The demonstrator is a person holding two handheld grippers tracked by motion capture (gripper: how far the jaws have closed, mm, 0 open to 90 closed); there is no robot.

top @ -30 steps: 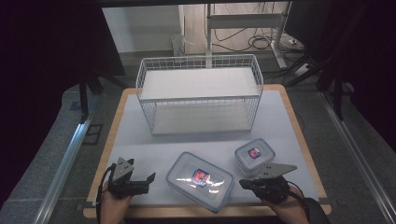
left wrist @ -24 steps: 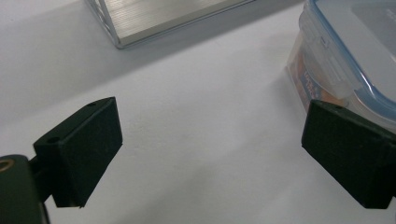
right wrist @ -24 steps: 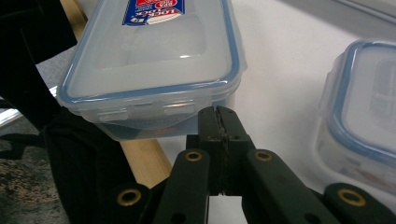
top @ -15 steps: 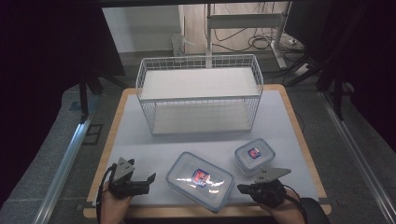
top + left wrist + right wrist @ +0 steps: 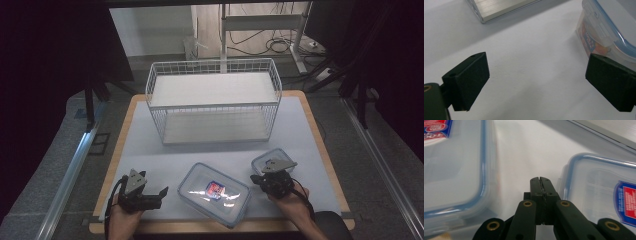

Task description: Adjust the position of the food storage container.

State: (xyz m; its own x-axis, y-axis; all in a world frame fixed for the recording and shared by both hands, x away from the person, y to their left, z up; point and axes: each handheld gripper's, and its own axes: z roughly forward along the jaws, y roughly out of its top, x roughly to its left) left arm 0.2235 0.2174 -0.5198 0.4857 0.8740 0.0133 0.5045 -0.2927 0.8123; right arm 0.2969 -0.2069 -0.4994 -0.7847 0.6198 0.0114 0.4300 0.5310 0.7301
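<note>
The right gripper has shifted inward along the worktop's near edge; its fingers, pressed together, now point between the small container and the large container (both near that edge), suggesting a grasp approach. The left gripper rests stationary, fingers spread, holding nothing.

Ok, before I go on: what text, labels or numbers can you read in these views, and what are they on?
Label on the large container, right gripper view: red banner with white letters, cropped and blurred, not readable.
Label on the small container, right gripper view: red and blue panel, lines of print too blurred to read.
Large container's label through its side wall, left gripper view: coloured print, unreadable.
High view: both labels too small to read.
</note>
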